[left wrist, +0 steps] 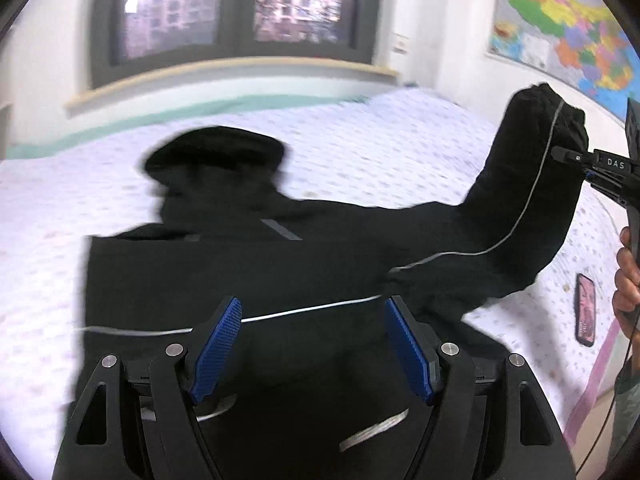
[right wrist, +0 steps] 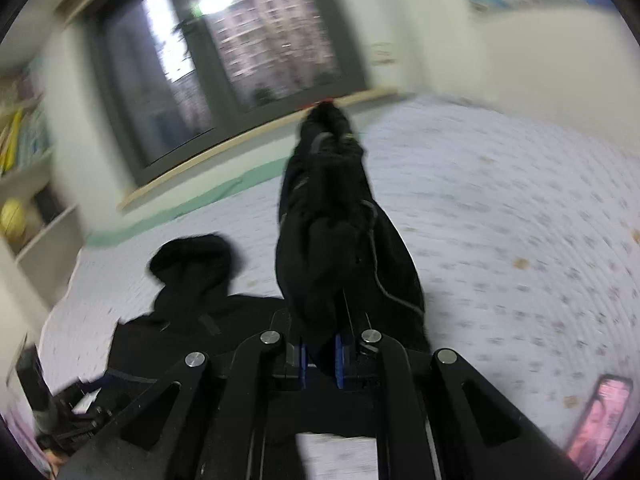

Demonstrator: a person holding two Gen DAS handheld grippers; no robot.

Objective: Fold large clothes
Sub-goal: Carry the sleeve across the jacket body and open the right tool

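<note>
We start with the wide bed (left wrist: 360, 148) under its pale lilac dotted sheet, since it carries everything. Across it lies the large black hooded jacket (left wrist: 224, 264) with thin grey piping, its hood (left wrist: 216, 152) pointing toward the window and its body spread flat just ahead of the left gripper.

Its 1 long black sleeve (left wrist: 524, 200) is lifted off the sheet and rises toward the right side of the left wrist view, where the right gripper (left wrist: 560, 155) pinches the cuff. In the right wrist view that same sleeve (right wrist: 340, 240) hangs bunched from the right gripper (right wrist: 320, 354), whose jaws are clamped tight on the fabric.

The left gripper (left wrist: 314, 344) hovers over the jacket's body with its 2 blue ribbed pads (left wrist: 216, 348) wide apart and nothing between them.

We judge the step to be folding this sleeve across the body. To do it well, we should carry the cuff low and taut, lay it straight over the chest, and perhaps pin the shoulder with the free gripper so the body does not drag.

A small pink-cased phone (left wrist: 585, 308) lies on the sheet near the sleeve; we should keep the fabric off it.
</note>
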